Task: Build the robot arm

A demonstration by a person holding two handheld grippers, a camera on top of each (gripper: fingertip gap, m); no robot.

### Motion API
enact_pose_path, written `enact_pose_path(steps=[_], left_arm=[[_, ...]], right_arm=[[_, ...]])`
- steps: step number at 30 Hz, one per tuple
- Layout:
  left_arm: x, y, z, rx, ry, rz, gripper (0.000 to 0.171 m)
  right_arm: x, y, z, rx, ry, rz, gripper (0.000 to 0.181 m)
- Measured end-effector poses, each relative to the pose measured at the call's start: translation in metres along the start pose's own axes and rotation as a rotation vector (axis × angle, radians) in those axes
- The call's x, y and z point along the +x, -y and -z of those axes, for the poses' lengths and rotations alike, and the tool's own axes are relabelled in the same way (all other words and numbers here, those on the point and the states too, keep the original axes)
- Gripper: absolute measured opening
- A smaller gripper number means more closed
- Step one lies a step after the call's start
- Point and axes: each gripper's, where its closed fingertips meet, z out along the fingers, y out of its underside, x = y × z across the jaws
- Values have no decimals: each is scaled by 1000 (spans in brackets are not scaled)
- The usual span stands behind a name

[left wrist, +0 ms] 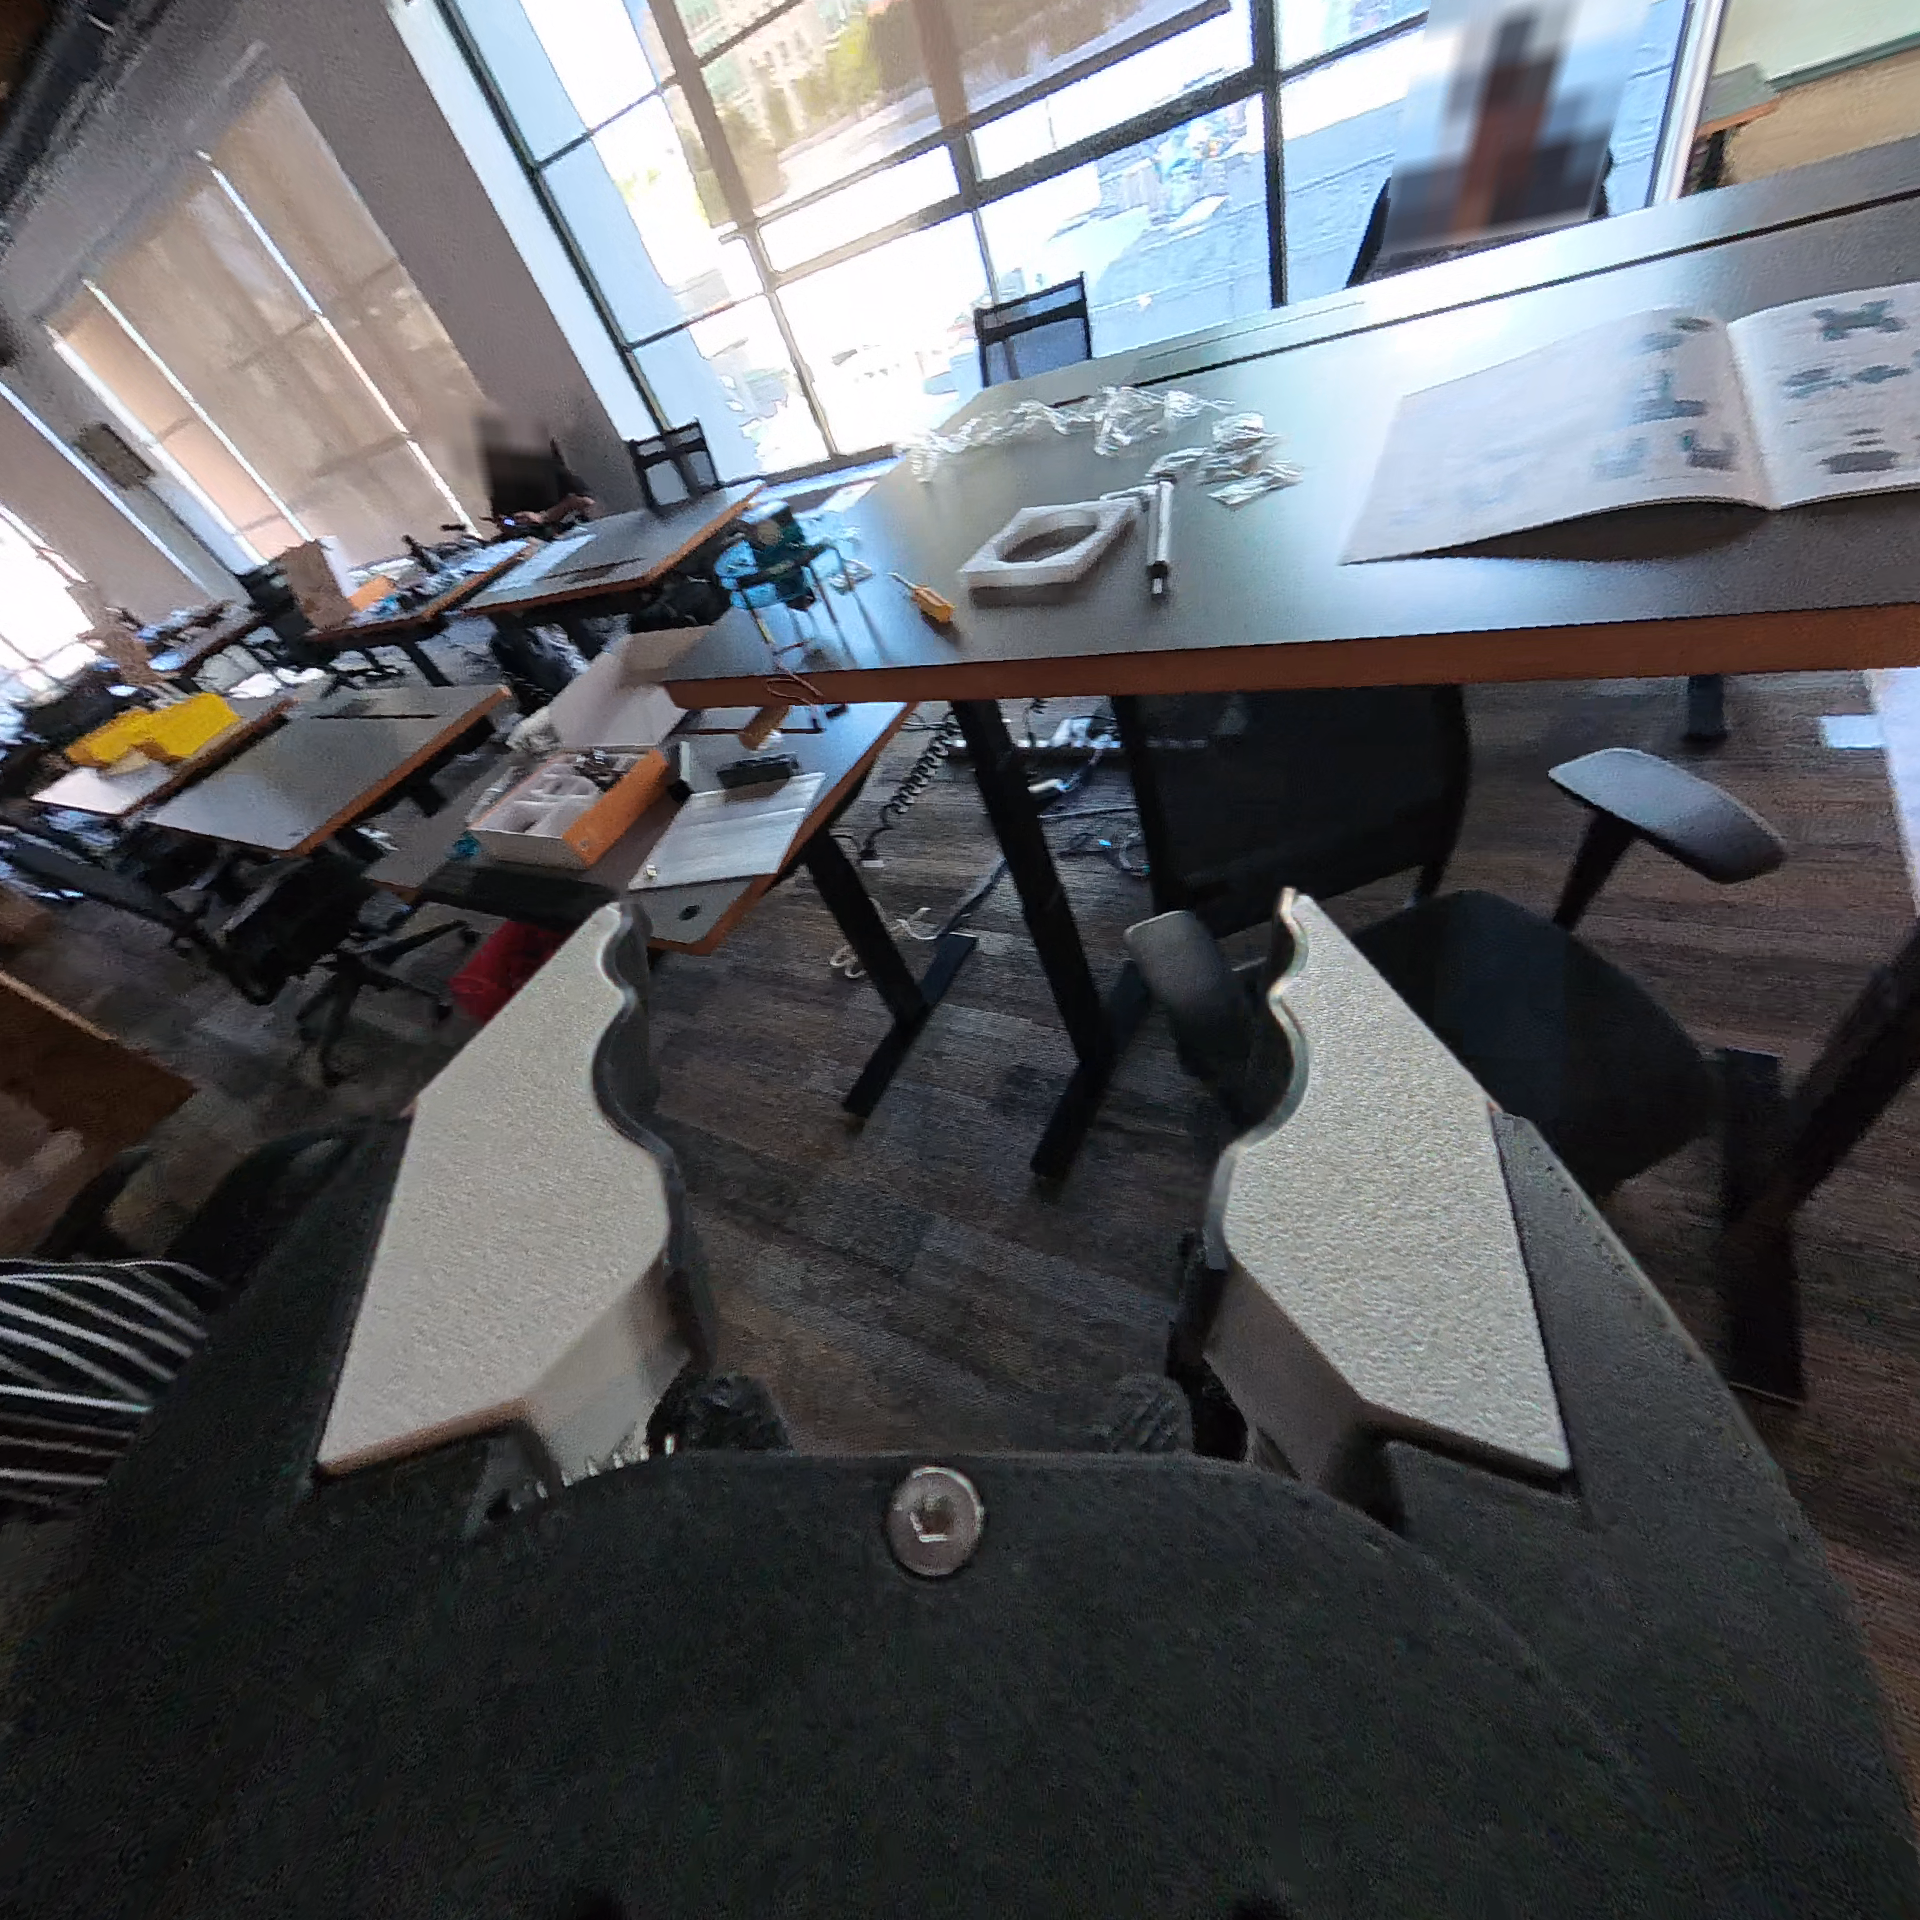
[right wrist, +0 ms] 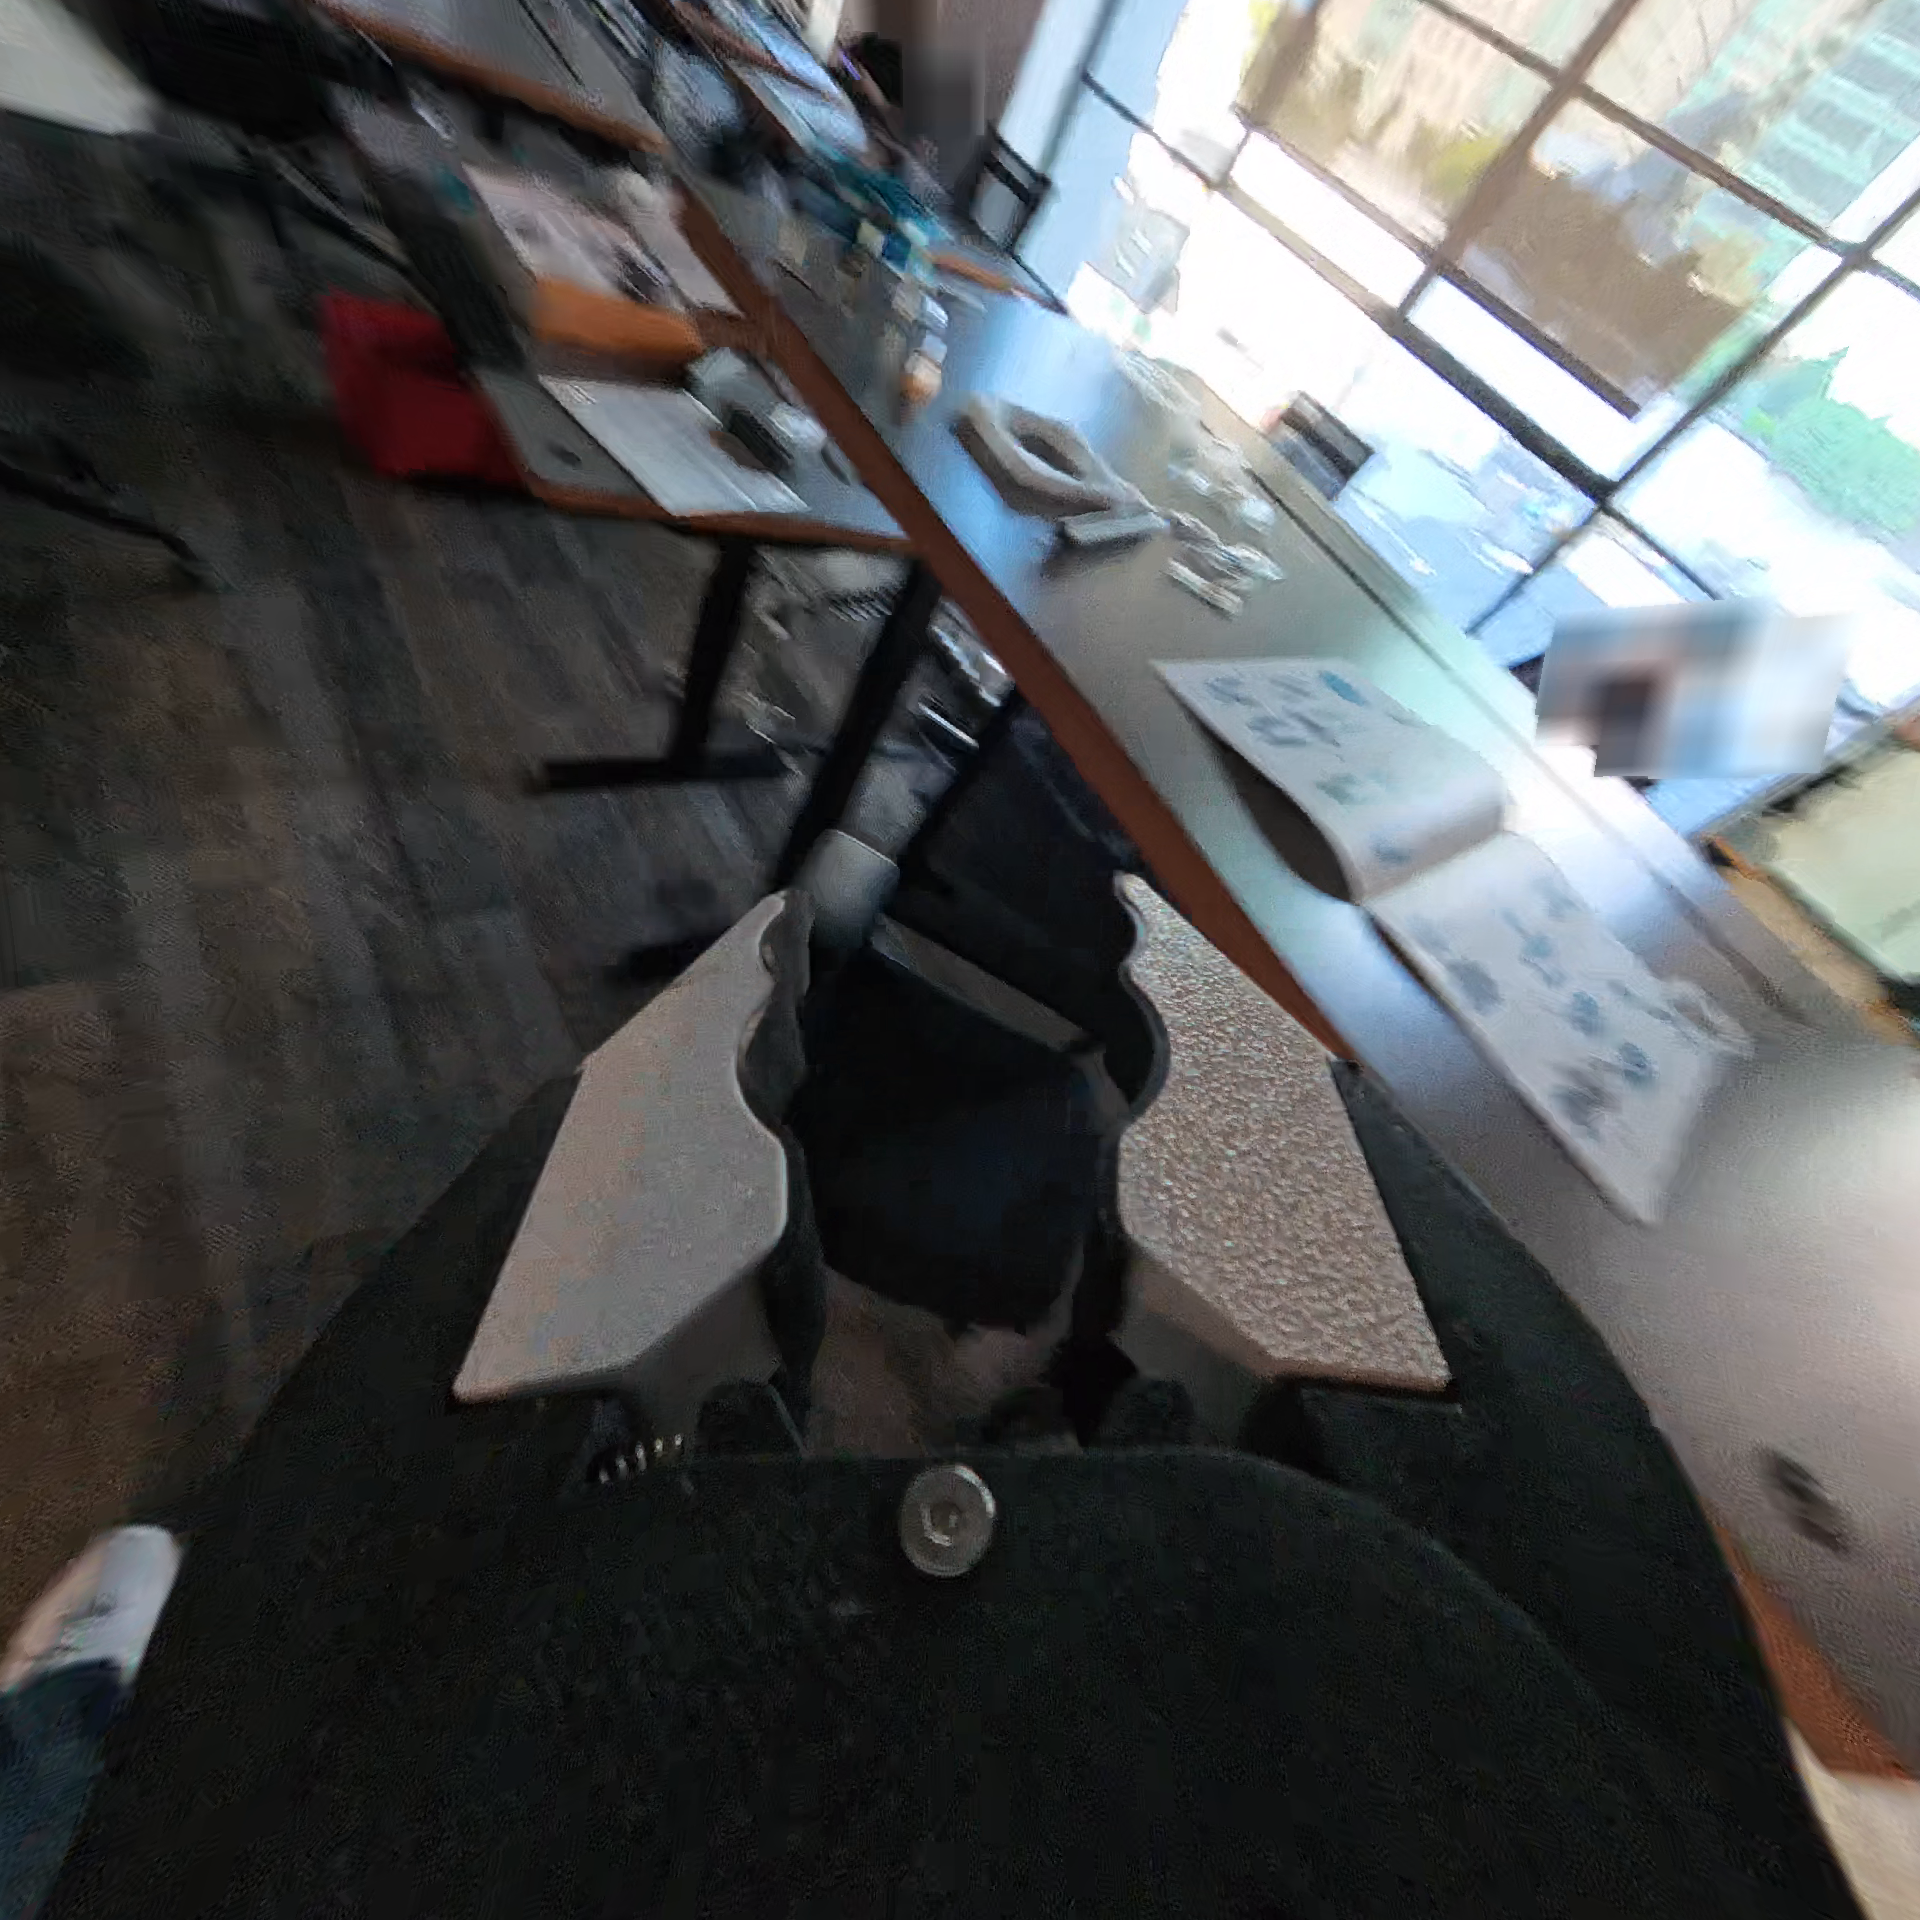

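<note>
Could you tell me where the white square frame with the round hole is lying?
In the left wrist view the white frame lies on the dark table, between a small yellow-handled tool and a white rod.

You are looking at a dark table (left wrist: 1455,613) with an orange edge, standing on black legs over the grey-brown floor (left wrist: 831,1247). An open booklet (left wrist: 1662,426) is lying on it toward the right. Left of the booklet, a white square frame with a round hole (left wrist: 1044,549) is resting flat, and a slim white and grey tool (left wrist: 1161,535) is lying just beside it. A small yellow-handled tool (left wrist: 925,598) is sitting near the front edge, apart from the frame. Crumpled clear plastic bags (left wrist: 1101,426) are lying scattered behind the frame. The right wrist view is showing the same table, blurred, with the booklet nearest you.
</note>
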Motion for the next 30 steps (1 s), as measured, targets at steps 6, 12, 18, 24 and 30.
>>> enact_pose_path(steps=[6,12,18,24,30], left_arm=[[-27,-106,-31,-76,-11,169,114],[-115,-169,6,-88,233,248,111],[-155,-125,6,10,301,241,108],[-163,-125,-21,37,241,215,105],[-126,-203,-115,-91,-218,440,95]], right_arm=[[98,56,31,-71,-299,220,47],[114,73,42,-63,-322,280,47],[109,85,18,-33,-301,271,47],[90,96,-31,-16,-246,243,47],[-44,19,-145,1,332,94,64]])
